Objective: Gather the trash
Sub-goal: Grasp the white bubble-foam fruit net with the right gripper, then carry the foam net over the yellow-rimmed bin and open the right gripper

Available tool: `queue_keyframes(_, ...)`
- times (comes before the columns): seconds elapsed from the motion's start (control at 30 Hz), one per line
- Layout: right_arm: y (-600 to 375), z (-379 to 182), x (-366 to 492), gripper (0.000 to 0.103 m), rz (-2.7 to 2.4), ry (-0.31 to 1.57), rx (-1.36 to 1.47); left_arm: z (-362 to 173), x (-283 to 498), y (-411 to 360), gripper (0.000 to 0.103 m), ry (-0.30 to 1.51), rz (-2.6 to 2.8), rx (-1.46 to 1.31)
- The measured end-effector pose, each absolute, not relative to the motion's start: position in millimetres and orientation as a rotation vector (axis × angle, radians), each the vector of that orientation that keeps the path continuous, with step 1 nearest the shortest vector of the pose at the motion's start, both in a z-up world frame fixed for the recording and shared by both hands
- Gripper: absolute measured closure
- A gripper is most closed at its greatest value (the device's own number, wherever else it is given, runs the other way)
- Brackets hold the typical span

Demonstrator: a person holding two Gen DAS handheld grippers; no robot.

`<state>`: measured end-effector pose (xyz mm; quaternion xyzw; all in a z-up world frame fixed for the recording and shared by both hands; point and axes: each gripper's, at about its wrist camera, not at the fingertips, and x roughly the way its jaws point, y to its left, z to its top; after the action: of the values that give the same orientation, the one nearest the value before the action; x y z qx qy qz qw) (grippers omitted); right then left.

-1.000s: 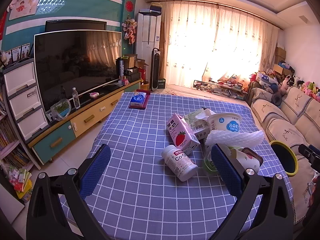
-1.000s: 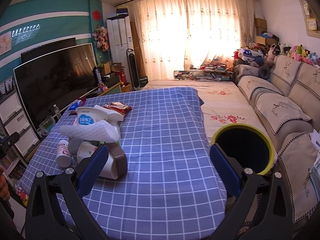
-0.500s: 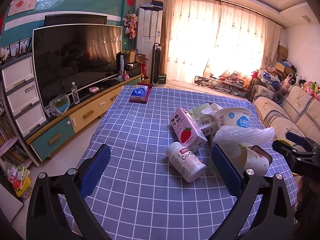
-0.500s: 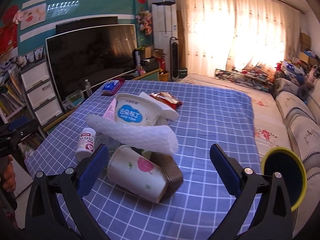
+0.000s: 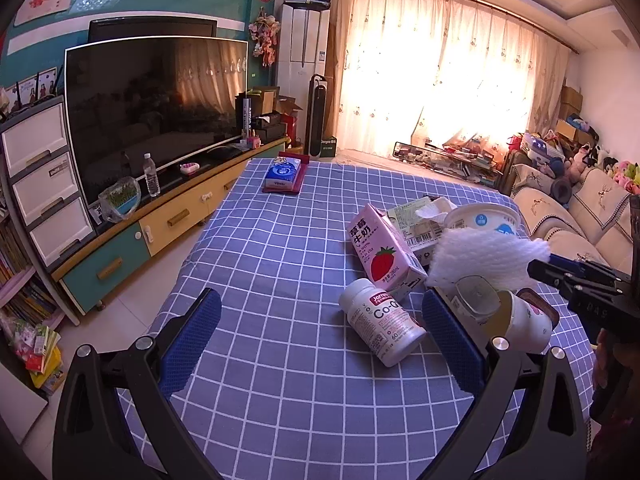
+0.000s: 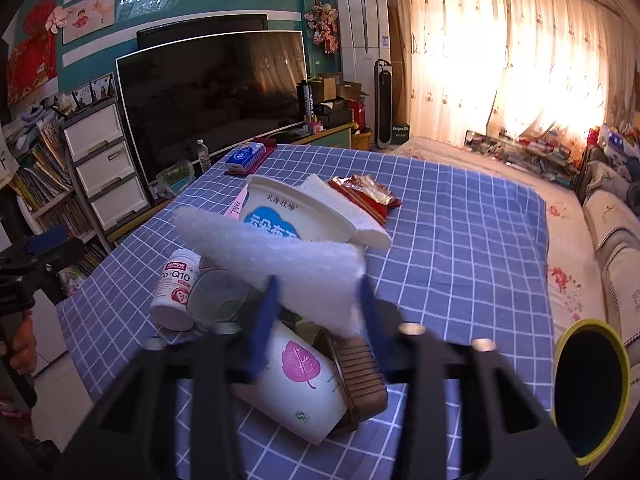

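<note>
— What's your left tool doing?

— My left gripper [image 5: 316, 308] hangs wide apart over the checked table [image 5: 280, 240], gripping nothing. A white pill bottle [image 5: 380, 320] lies on its side at one o'clock from it. A pink milk carton [image 5: 380, 252] is just behind the bottle, at its twelve.

— And the right?

— My right gripper [image 6: 318, 292] has just been closing its jaws. They pinch the near edge of the white foam sheet [image 6: 280, 248] draped over the pile. From that grip, a paper cup [image 6: 296, 376] lies on its side at six o'clock and a yogurt tub [image 6: 292, 216] sits at eleven. The yellow-rimmed bin [image 6: 588, 388] stands off the table at four.
</note>
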<state>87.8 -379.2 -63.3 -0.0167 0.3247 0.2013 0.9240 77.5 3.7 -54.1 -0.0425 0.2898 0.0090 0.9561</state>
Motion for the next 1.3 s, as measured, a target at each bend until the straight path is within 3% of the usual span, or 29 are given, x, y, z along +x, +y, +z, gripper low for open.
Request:
queue_keyframes(0.07,-383.5,-62.0,84.7,0.088,0.429,0.667,-0.01,-55.3,79.5,1.4,0.004,0.593,0.016,-0.083)
queue_keyframes(0.2,-385.3,-54.5,72.7,0.093,0.457,0.65,0.002,-57.1,82.1,-2.3,0.004,0.599,0.013,-0.08)
queue_keyframes(1.3,-470.1,11.9,10.9,0.095,0.324,0.403,0.174,-57.4,74.8,-21.8,0.004,0.603,-0.006,-0.048)
